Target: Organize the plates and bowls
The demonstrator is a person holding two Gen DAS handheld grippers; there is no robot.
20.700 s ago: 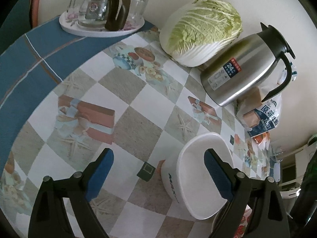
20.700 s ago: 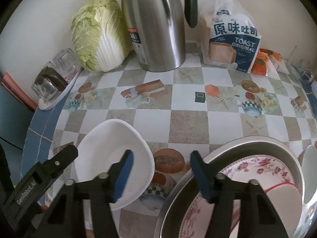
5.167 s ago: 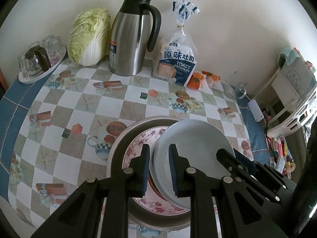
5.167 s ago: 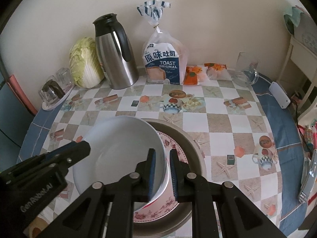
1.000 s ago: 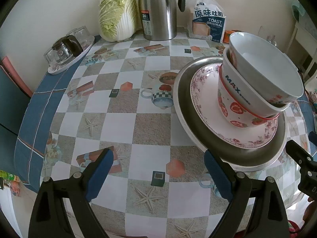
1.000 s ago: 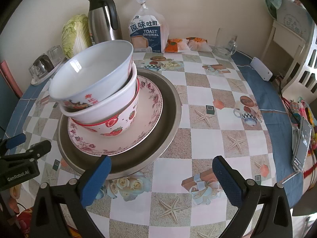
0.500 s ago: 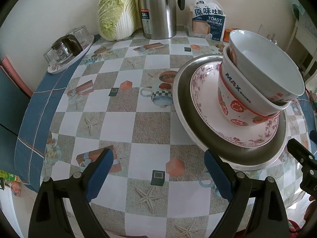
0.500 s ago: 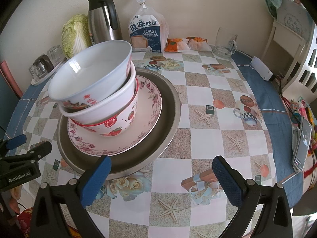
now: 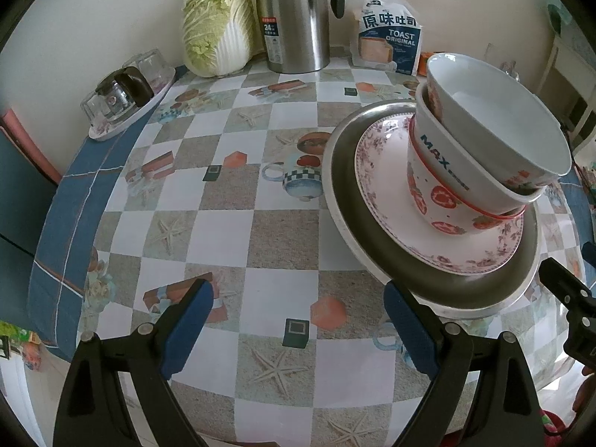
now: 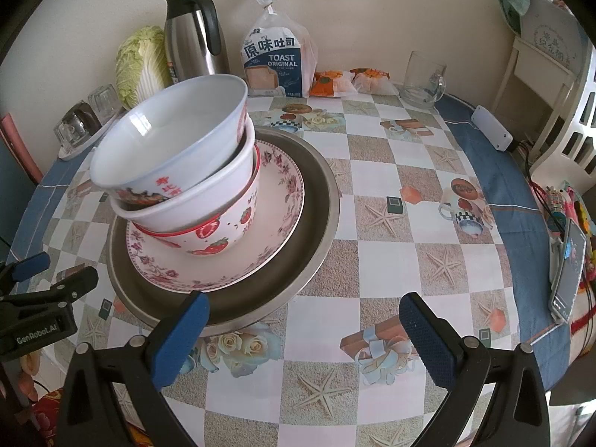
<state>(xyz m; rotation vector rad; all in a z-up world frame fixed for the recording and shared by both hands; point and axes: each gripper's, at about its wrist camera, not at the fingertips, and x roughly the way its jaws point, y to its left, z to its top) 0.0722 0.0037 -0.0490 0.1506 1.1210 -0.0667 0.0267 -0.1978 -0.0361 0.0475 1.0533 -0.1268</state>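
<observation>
Since the earlier frames, the loose bowls are sitting nested on the plates and both tongs are hanging empty. We are noting, left to right: left gripper (image 9: 298,329) released over bare tablecloth (image 9: 223,223); steel pan (image 10: 320,223) holding the floral plate (image 10: 287,186) and three tilted stacked bowls (image 10: 186,171); right gripper (image 10: 303,339) released, near the pan's front rim. We are judging the stack heavy, glazed, slippery, breakable; best gripped by the pan rim, both sides.

Checkered table (image 10: 380,171) carries metal basin (image 10: 316,223), thermos (image 10: 193,37), cabbage (image 10: 139,63).
</observation>
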